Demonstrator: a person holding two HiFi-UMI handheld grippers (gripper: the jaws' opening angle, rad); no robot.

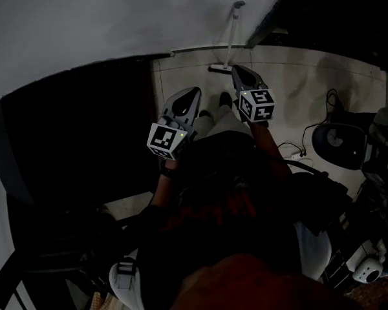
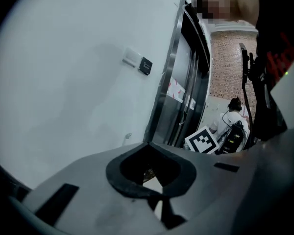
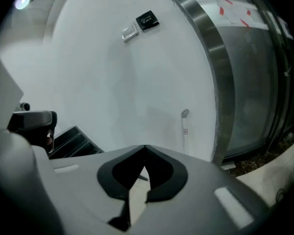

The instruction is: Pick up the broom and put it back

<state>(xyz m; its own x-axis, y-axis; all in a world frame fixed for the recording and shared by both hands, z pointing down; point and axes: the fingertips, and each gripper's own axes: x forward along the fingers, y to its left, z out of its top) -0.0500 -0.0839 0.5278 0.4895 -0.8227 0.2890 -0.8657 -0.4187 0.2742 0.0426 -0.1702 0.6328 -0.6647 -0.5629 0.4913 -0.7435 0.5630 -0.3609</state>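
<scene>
A plain white wall point(image 3: 98, 72) meets a pale tiled floor point(image 1: 297, 76) beside a metal-framed glass door point(image 3: 250, 92), in dim light.

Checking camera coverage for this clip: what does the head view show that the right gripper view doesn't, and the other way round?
Head view only: the left gripper, the tiled floor, and a round dark appliance with cables at the right. Right gripper view only: a small black plate high on the wall, a white switch beside it, and a bright lamp. Both: the broom leaning against the wall, and the right gripper, jaws together with nothing between them.
</scene>
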